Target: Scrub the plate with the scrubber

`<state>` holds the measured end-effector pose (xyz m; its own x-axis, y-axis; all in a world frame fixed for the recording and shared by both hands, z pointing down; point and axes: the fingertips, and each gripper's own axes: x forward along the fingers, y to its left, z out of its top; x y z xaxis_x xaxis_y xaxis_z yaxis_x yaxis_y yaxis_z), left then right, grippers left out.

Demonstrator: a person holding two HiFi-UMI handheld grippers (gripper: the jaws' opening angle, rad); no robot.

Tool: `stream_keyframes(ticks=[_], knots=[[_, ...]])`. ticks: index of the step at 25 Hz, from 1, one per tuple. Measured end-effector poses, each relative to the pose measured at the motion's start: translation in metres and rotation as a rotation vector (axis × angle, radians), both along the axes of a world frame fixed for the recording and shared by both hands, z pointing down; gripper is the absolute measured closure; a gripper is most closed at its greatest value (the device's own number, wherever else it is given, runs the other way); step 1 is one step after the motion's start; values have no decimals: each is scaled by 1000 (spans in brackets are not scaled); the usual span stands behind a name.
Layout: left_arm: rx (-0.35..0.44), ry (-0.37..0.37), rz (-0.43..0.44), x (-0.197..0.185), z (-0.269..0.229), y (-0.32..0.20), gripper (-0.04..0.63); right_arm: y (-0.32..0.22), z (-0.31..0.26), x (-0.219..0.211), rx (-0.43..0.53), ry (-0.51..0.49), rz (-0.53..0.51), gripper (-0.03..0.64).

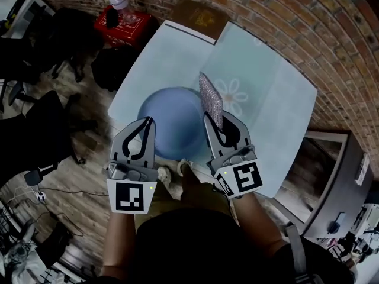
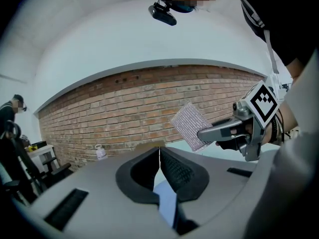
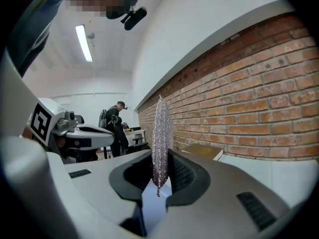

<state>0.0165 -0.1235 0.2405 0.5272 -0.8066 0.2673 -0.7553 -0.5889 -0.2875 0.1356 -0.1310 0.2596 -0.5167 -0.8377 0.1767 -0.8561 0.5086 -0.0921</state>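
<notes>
A round blue plate [image 1: 172,122] lies on the pale table [image 1: 266,93], near its front edge. My right gripper [image 1: 207,118] is shut on a flat silvery scrubber [image 1: 211,99], which stands on edge above the plate's right rim. In the right gripper view the scrubber [image 3: 160,138] rises edge-on between the jaws. The left gripper view shows the scrubber [image 2: 191,125] as a sparkling square held by the other gripper. My left gripper [image 1: 150,120] hangs over the plate's left rim, jaws shut with nothing between them [image 2: 159,156].
A brown book [image 1: 198,18] lies at the table's far edge by the brick wall [image 1: 278,10]. A red box [image 1: 123,25] with a bottle on it stands on the floor to the left. A dark chair [image 1: 41,129] stands left of the table. A person [image 3: 115,126] stands far off.
</notes>
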Motion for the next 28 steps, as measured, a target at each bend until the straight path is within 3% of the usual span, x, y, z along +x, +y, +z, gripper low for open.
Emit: stream_keyframes(ticks=[2, 5, 6, 11, 14, 15, 18, 19, 20, 21, 23, 26, 28], knots=[[-29, 8, -35, -8, 15, -5, 571, -6, 17, -8, -31, -11, -18, 537], [-123, 179, -170, -24, 37, -11, 571, -12, 40, -21, -74, -7, -38, 537], [-145, 201, -186, -28, 45, -13, 571, -14, 48, -26, -86, 4, -44, 537], [-196, 201, -177, -53, 87, -15, 571, -22, 74, -49, -125, 59, -62, 537], [-164, 23, -37, -62, 107, -13, 569, -21, 82, -64, -116, 116, -102, 537], [-173, 25, -37, -66, 114, -14, 569, -23, 84, -69, -105, 129, -108, 537], [-294, 228, -183, -82, 138, -11, 569, -24, 96, -84, -114, 151, -147, 537], [-325, 258, -199, -86, 146, -7, 564, -20, 102, -89, -130, 177, -183, 537], [-347, 264, -198, -90, 155, -3, 542, -14, 111, -94, -152, 234, -239, 537], [-366, 264, -193, -92, 164, 1, 474, -6, 122, -96, -178, 313, -304, 537], [-396, 264, -190, -94, 180, 8, 451, 6, 139, -101, -224, 417, -399, 537], [-460, 247, -185, -95, 204, 16, 451, 19, 154, -106, -268, 442, -464, 537], [-523, 275, -189, -96, 215, 19, 453, 24, 161, -109, -287, 448, -495, 537]])
